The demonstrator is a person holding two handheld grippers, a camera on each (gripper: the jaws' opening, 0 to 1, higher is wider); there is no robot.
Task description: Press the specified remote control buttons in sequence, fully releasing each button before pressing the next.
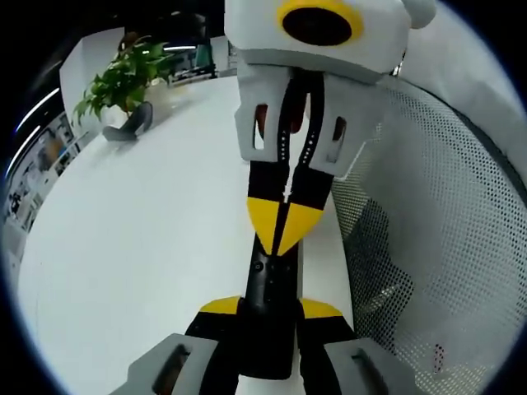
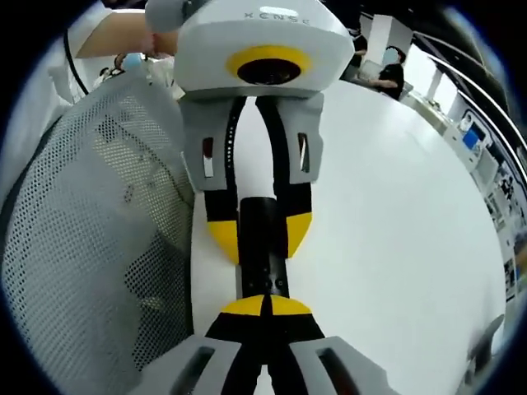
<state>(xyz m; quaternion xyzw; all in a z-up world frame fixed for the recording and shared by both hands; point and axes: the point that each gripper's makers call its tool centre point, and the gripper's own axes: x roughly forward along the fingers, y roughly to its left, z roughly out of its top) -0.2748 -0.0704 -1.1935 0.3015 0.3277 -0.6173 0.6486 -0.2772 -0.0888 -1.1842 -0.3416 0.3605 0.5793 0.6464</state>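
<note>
A slim black remote control (image 1: 268, 284) is held lengthwise over the white table (image 1: 148, 247), its buttons facing up. My left gripper (image 1: 270, 309) is shut on its near end, one yellow tip on each side. My right gripper (image 1: 284, 234) comes in from the top, jaws shut into a single yellow point that rests on the remote's far end. In the right gripper view, my right gripper (image 2: 265, 306) touches the remote (image 2: 262, 262) with its tips together. The left gripper (image 2: 262, 234) clamps it from the opposite side. Which button lies under the point is hidden.
A grey mesh chair back (image 1: 445, 247) stands close beside the table edge, also visible as the mesh chair back (image 2: 82, 247). A potted plant (image 1: 123, 82) and a grey object (image 1: 132, 123) sit at the table's far end. Seated people (image 2: 387, 74) are in the background.
</note>
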